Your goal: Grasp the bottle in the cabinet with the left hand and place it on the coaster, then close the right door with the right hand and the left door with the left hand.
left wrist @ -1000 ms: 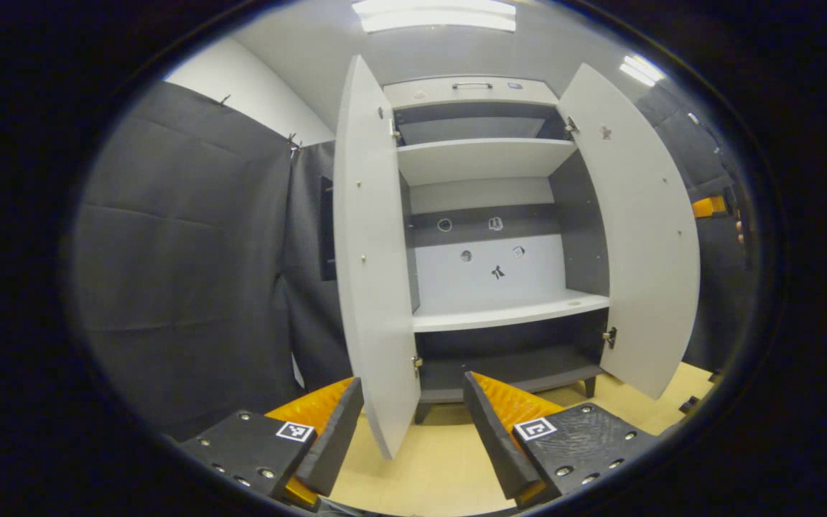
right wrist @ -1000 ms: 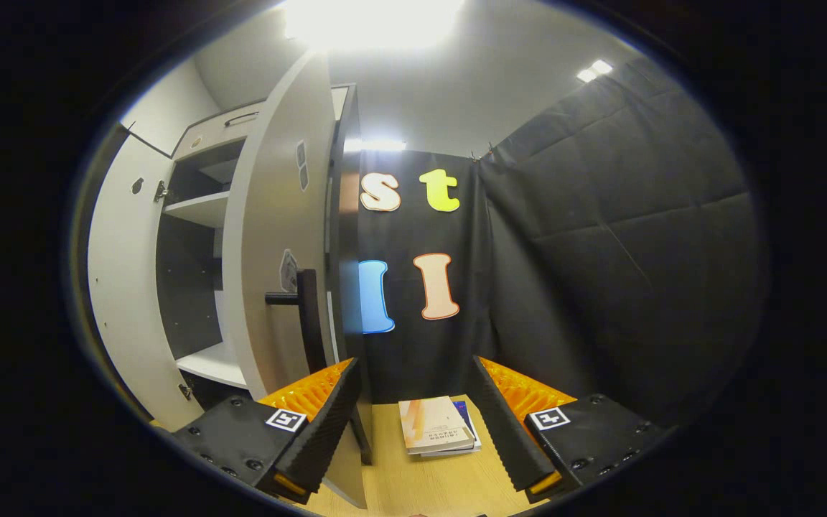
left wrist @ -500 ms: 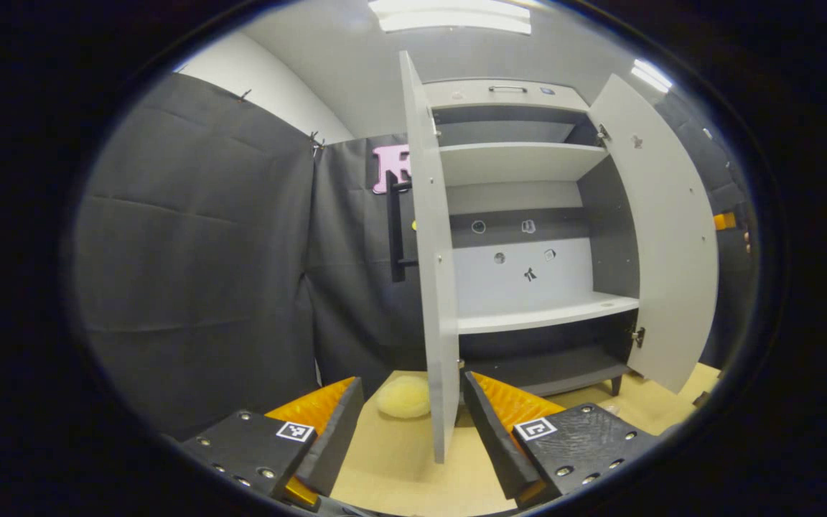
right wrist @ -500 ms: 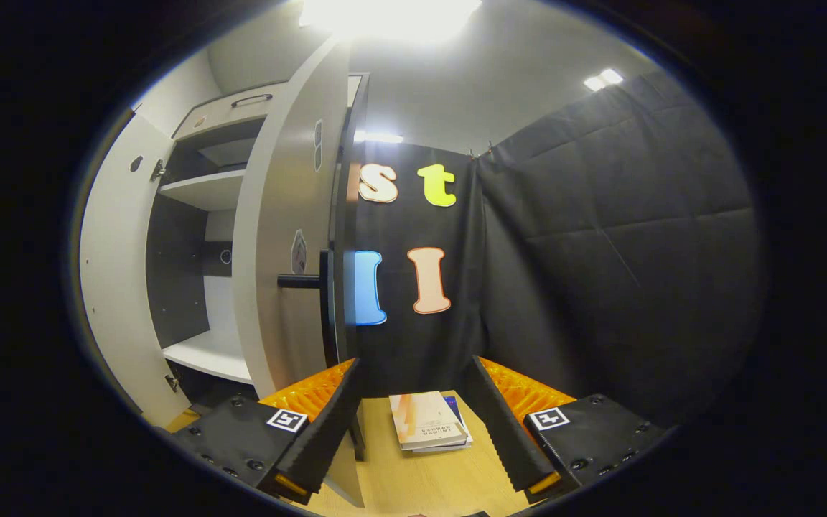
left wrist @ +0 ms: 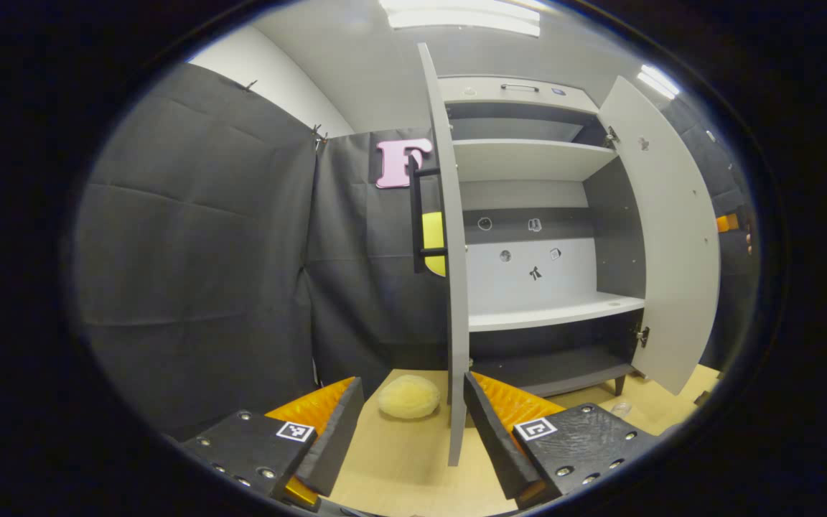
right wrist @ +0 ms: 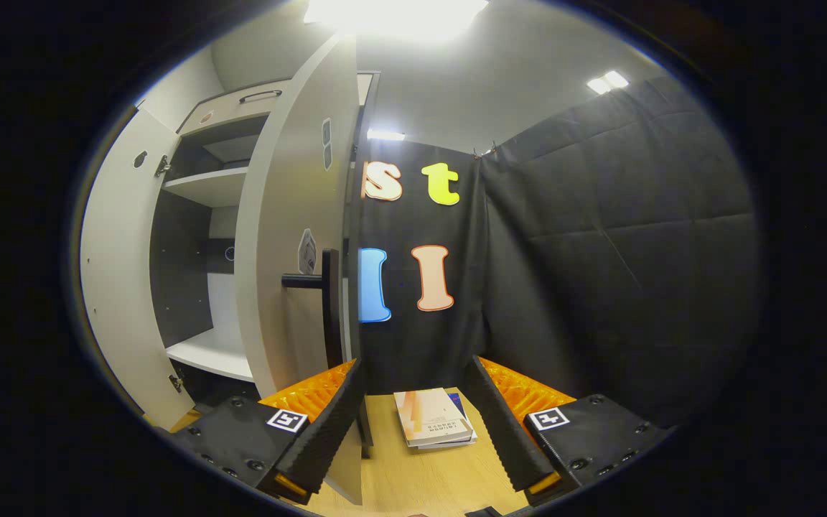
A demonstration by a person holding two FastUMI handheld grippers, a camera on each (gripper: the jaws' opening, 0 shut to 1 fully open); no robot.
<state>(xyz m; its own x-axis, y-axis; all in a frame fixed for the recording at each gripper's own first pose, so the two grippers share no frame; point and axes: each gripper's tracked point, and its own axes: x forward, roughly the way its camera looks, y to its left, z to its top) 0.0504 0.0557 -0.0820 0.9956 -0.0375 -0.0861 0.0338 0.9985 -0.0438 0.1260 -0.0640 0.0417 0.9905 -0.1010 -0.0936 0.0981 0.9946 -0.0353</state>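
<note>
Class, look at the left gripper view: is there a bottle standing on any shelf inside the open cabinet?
No. The shelves of the cabinet are bare, with both doors swung open.

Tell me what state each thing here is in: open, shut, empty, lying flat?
Left door: open, seen edge-on.
Right door: open.
Cabinet shelves: bare.
Left gripper: open, empty.
Right gripper: open, empty.
Books: stacked flat.

Left door (left wrist: 454, 287) hides part of sponge (left wrist: 408, 396).

Recording booth: black cloth walls (left wrist: 191, 237) around a cabinet (left wrist: 528, 187).
</note>
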